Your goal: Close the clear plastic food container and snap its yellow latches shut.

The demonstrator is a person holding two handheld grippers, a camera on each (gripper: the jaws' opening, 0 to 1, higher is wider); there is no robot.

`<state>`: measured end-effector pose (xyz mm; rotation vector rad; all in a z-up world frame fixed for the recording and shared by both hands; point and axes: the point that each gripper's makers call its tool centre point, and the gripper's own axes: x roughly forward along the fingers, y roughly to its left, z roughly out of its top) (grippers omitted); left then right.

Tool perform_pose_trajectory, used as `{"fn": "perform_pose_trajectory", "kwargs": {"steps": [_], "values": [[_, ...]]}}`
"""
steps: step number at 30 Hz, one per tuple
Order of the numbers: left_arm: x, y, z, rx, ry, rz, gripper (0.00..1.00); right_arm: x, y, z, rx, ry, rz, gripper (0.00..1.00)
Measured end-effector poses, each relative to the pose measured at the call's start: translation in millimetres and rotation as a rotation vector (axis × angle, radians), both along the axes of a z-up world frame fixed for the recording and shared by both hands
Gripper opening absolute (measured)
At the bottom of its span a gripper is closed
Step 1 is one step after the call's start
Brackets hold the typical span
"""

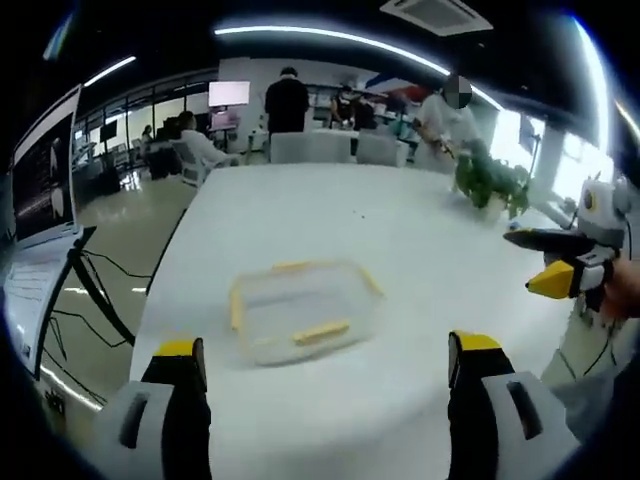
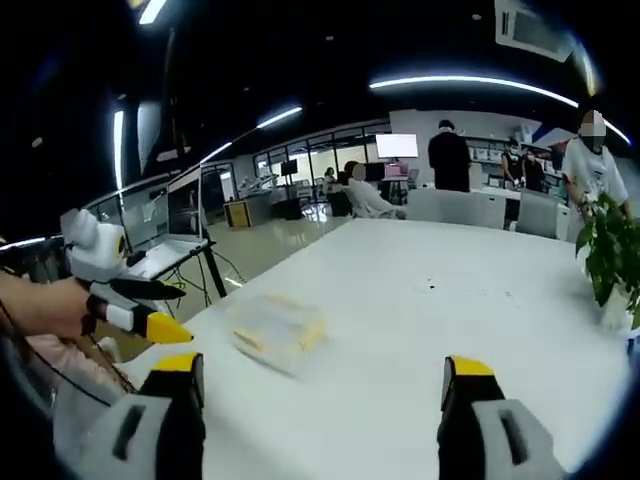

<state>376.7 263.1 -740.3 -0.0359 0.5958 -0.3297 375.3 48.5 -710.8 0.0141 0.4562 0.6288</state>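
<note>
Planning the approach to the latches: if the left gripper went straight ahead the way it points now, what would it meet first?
Most likely the clear container, lying on the white table just ahead of the open left gripper. Depth is uncertain.

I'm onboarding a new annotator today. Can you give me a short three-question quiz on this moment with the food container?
1. True or false: the left gripper is clamped on the clear container.
2. What does the container rest on? A) a chair B) the white table C) the floor
3. Fill in: the container's latches are coloured ____.

Key:
1. False. Its jaws stand wide apart, short of the container. The right gripper is open too.
2. B
3. Yellow
</note>
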Motion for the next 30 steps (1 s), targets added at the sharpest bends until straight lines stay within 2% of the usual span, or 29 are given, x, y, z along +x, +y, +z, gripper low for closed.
{"fn": "perform_pose_trajectory", "kwargs": {"steps": [3,8,12,20,25,30], "values": [[-19.4,-2,-3.6,-0.003,0.018,-0.009,0.99,-18,-16,4.0,-0.001,-0.009,-0.005,1.00],[-41.7,-2,-2.0,0.021,0.011,-0.036,0.99,-45,-44,5.7,-0.010,-0.028,-0.024,1.00],[-55.1,-5,3.8,0.023,-0.007,-0.051,0.99,-61,-70,-1.2,0.003,0.015,-0.069,1.00],[-83.8,-7,7.3,0.016,-0.003,-0.037,0.98,-90,-88,-13.4,0.025,0.052,-0.096,1.00],[-104.4,-12,3.4,0.023,0.012,-0.036,0.97,-107,-97,-21.2,0.037,0.071,-0.103,1.00],[-120.0,-13,2.6,0.025,-0.024,-0.052,0.97,-116,-100,-24.7,0.051,0.060,-0.109,1.00]]}}
